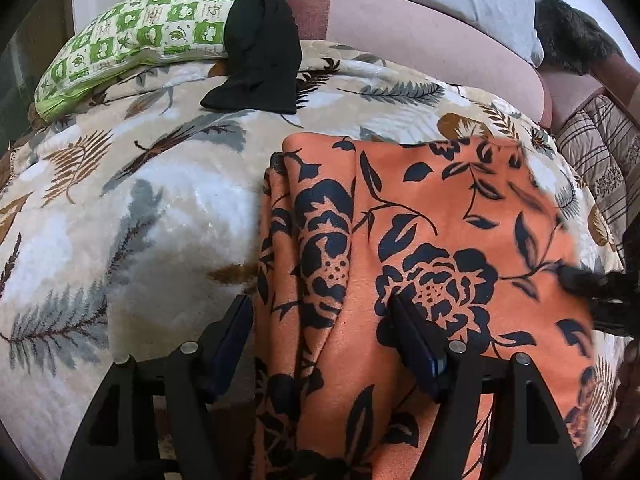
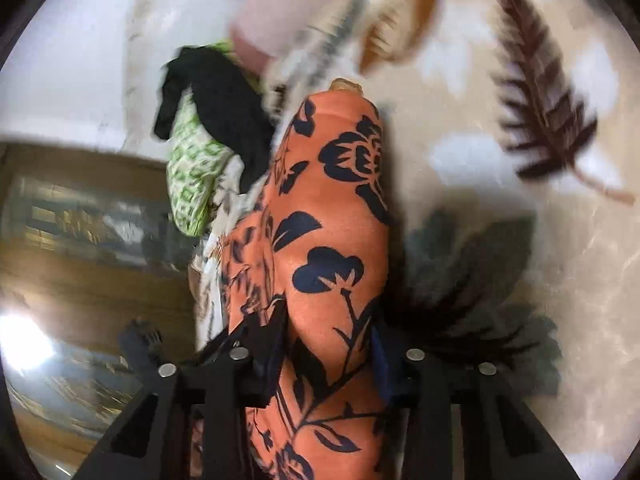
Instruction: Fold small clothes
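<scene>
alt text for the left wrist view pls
The left gripper stands open over the edge of an orange floral cloth lying on a leaf-print blanket. A black garment drapes over a green checked pillow behind.

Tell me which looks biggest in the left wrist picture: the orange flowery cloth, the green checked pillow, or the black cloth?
1. Orange floral cloth, biggest, though it lies nearest the camera, which helps.
2. Green checked pillow.
3. Black cloth, draped over the pillow's end; partly cut off at the top, so its full size is unsure.

Home bedroom: bed w/ leaf-print blanket point(image 1: 160, 208), green-checked pillow point(image 1: 132, 36), pink bolster point(image 1: 420, 40), wood floor point(image 2: 80, 288).
</scene>
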Demonstrator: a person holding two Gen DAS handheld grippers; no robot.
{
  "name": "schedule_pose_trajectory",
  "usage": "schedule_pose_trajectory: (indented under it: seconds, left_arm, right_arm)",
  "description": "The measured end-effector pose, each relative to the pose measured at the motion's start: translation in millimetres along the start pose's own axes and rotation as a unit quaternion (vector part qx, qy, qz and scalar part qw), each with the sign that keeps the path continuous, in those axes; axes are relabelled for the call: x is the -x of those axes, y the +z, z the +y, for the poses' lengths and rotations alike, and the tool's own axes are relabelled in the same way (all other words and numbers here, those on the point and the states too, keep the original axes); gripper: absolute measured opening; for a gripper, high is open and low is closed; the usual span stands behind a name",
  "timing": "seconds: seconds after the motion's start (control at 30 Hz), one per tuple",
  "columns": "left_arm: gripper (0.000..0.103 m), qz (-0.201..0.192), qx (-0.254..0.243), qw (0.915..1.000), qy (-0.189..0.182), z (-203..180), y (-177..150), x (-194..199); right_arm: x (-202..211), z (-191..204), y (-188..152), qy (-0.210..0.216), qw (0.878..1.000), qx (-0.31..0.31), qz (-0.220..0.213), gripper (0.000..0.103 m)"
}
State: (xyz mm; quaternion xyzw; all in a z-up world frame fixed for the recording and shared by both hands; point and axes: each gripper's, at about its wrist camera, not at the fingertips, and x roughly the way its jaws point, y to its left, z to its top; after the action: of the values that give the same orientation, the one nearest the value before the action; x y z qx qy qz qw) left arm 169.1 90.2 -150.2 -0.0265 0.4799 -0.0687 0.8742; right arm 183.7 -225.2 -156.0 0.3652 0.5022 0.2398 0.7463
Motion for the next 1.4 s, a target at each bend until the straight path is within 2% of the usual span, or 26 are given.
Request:
schedule_pose_trajectory:
  seconds: [0.07,0.13,0.2,0.3,0.33,0.37,0.4,0.43,0.5,0.57,0.6,0.63,0.67,0.73,0.83,0.9,0.93,0.97,1.03,1.1,1.2,1.27,1.3,1.33,1.37,1.4]
  left_arm:
    - [0.074,-0.002,0.001,1.0000,0.000,0,0,1]
    - [0.074,-0.005,0.003,1.0000,-0.002,2,-1,0]
    - [0.074,-0.004,0.007,0.9999,-0.007,3,-1,-1]
    - [0.074,-0.004,0.008,0.9999,-0.008,3,-1,-1]
    - [0.074,-0.004,0.009,0.9999,-0.009,3,-1,0]
    - [0.074,-0.003,0.012,0.9999,-0.011,4,-1,0]
    - [0.074,-0.002,0.014,0.9998,-0.012,5,-1,0]
    - [0.074,-0.003,0.016,0.9998,-0.013,5,-1,-1]
    - [0.074,-0.003,0.013,0.9998,-0.013,4,-2,-2]
    - [0.074,-0.004,0.016,0.9998,-0.013,4,-1,0]
    - [0.073,-0.004,0.018,0.9997,-0.013,4,-2,2]
    - [0.073,-0.004,0.021,0.9997,-0.015,5,-2,4]
    - [0.073,-0.006,0.025,0.9995,-0.017,5,-4,8]
    - [0.073,-0.016,0.027,0.9993,-0.021,7,-9,24]
    - [0.073,-0.041,0.044,0.9974,-0.041,17,-31,56]
    - [0.073,-0.026,0.072,0.9953,-0.059,28,-55,61]
    - [0.066,0.004,0.078,0.9956,-0.052,33,-68,49]
    - [0.064,0.026,0.090,0.9930,-0.072,39,-78,37]
    - [0.060,0.018,0.116,0.9884,-0.097,49,-83,41]
    - [0.056,0.014,0.128,0.9843,-0.121,50,-76,57]
    - [0.057,-0.002,0.125,0.9813,-0.147,49,-67,68]
    - [0.058,0.013,0.139,0.9775,-0.158,51,-66,59]
    - [0.058,0.036,0.149,0.9748,-0.162,54,-68,47]
    - [0.039,0.066,0.158,0.9711,-0.166,57,-72,34]
    - [0.034,0.073,0.179,0.9621,-0.192,63,-78,27]
    - [0.029,0.065,0.191,0.9574,-0.207,68,-81,30]
  right_arm:
    - [-5,-12,3,-0.026,0.999,-0.014,0.014,0.043]
    - [1,-13,9,-0.003,1.000,-0.021,0.005,0.060]
    - [6,0,20,-0.009,1.000,0.006,-0.019,0.076]
    - [-8,-2,51,-0.021,0.999,-0.002,-0.027,0.080]
    - [-19,-9,62,-0.029,0.999,-0.019,-0.024,0.078]
    - [-26,-16,70,-0.029,0.999,-0.038,-0.019,0.068]
    - [-29,-22,75,-0.039,0.998,-0.053,-0.013,0.030]
    - [-28,-18,75,-0.041,0.997,-0.054,-0.020,0.030]
    - [-21,-2,70,-0.052,0.998,-0.016,-0.036,0.030]
    - [-14,7,65,-0.087,0.995,0.004,-0.049,0.033]
    - [-8,13,63,-0.106,0.992,0.010,-0.063,0.040]
    - [2,20,58,-0.117,0.989,0.020,-0.082,0.066]
    - [12,29,51,-0.125,0.986,0.032,-0.105,0.075]
    - [28,52,34,-0.108,0.985,0.071,-0.116,0.076]
    - [34,78,-7,-0.054,0.990,0.119,-0.060,0.076]
    - [34,81,-30,-0.037,0.990,0.134,-0.034,0.076]
    - [27,79,-40,-0.035,0.990,0.138,-0.018,0.077]
    - [15,72,-47,-0.041,0.990,0.137,0.002,0.077]
    - [-8,52,-52,-0.072,0.990,0.115,0.033,0.078]
    - [-5,55,-53,-0.068,0.990,0.119,0.018,0.078]
    - [-4,61,-52,-0.074,0.988,0.130,0.028,0.079]
    - [-8,59,-52,-0.066,0.990,0.121,0.030,0.079]
    - [-8,57,-51,-0.060,0.991,0.115,0.028,0.079]
    - [-12,55,-50,-0.057,0.992,0.113,0.027,0.079]
    - [-10,53,-50,-0.054,0.992,0.113,0.027,0.079]
    - [-9,52,-51,-0.049,0.992,0.114,0.031,0.079]
